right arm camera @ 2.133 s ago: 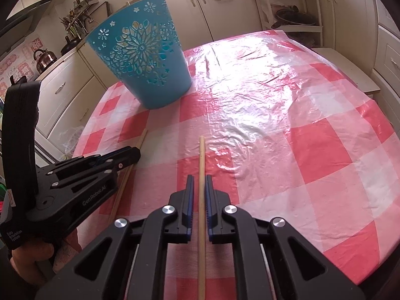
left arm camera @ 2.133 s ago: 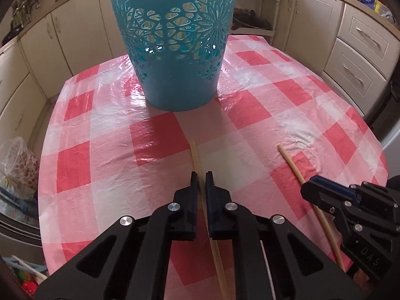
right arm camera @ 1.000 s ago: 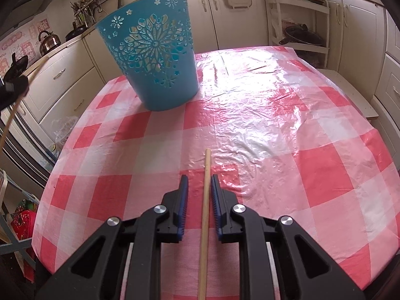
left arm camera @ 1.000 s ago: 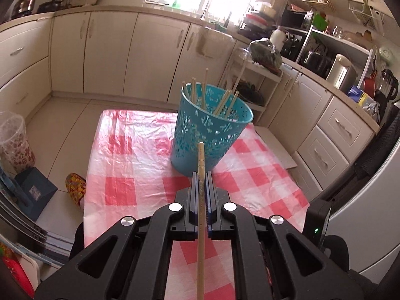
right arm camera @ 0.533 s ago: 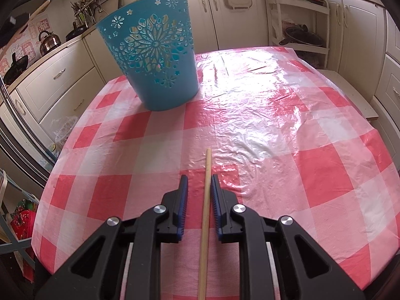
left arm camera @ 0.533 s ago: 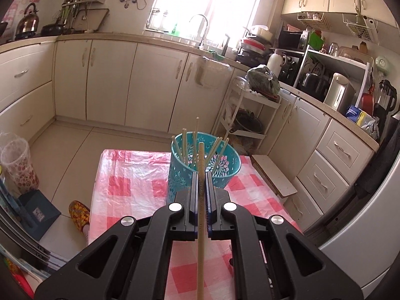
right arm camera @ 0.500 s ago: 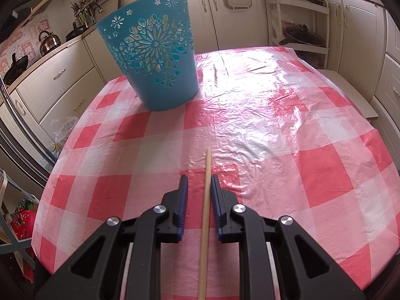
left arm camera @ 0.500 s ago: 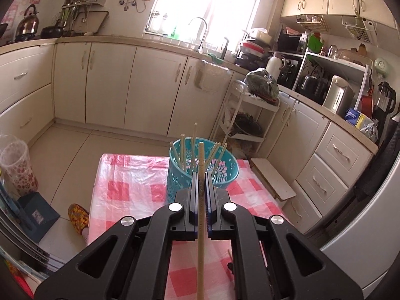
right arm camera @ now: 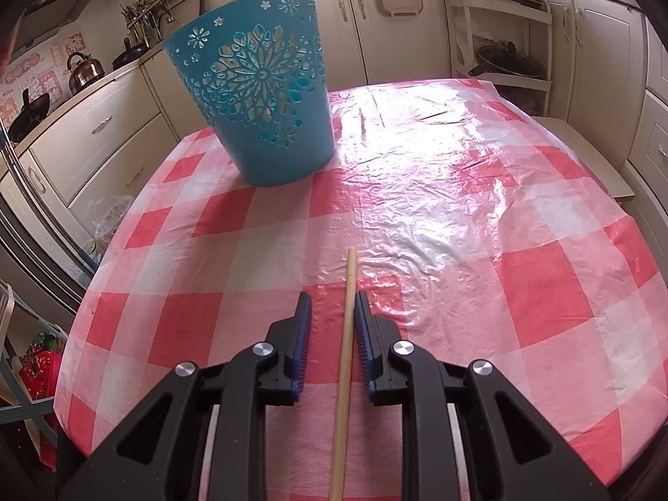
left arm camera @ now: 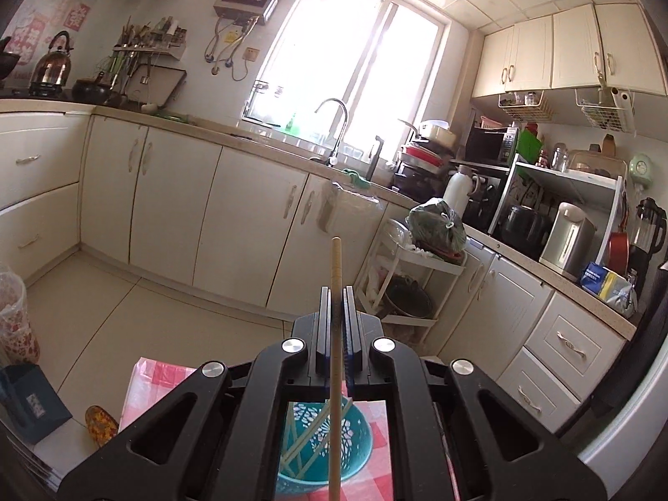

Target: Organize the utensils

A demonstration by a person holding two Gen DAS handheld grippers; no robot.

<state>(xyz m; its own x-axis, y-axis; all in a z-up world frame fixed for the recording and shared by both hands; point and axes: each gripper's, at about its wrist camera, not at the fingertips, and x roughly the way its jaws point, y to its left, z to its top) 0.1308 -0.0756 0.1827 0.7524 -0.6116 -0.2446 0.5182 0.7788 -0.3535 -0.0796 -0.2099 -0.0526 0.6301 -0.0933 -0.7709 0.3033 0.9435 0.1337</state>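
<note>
My left gripper (left arm camera: 336, 296) is shut on a wooden chopstick (left arm camera: 335, 267), held high above the table. Its lower end hangs over the open mouth of the teal basket (left arm camera: 359, 449), which holds several chopsticks. In the right wrist view the same teal cut-out basket (right arm camera: 267, 112) stands at the far left of the checked table (right arm camera: 522, 284). My right gripper (right arm camera: 332, 300) is open low over the table, its jaws on either side of a second chopstick (right arm camera: 347, 317) that lies on the cloth, without touching it.
The red-and-white plastic cloth is wrinkled and glossy at the far side. Kitchen cabinets (left arm camera: 250, 225) and a white shelf rack (right arm camera: 501, 29) stand beyond the table. The table edge drops off at the left (right arm camera: 87, 292).
My left gripper has tilted up and moved over the basket, which now shows under it between the arms. The right gripper and its chopstick have not moved.
</note>
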